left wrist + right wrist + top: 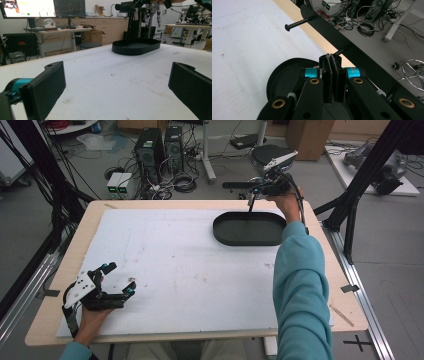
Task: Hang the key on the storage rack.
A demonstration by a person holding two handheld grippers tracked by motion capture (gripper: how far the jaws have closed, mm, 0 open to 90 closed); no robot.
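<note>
Two tools are in use. Right tool (pixel 254 190) hangs above the far rim of the black oval tray (pixel 249 229), which lies directly beneath it on the table (pixel 165 265); its jaws are pressed together, and whether a thin black rod is caught between them I cannot tell. Left tool (pixel 120 282) rests low over the table, jaws spread wide and holding nothing, the tray well ahead of it.

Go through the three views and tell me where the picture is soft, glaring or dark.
High view: even light, slightly soft throughout; the white foam sheet is bright but not blown out. Left gripper view: the near black fingers are blurred, the black oval tray fairly sharp, and the bright monitor screen glares. Right gripper view: the shut fingers are dark with little detail; the floor cables are soft.
</note>
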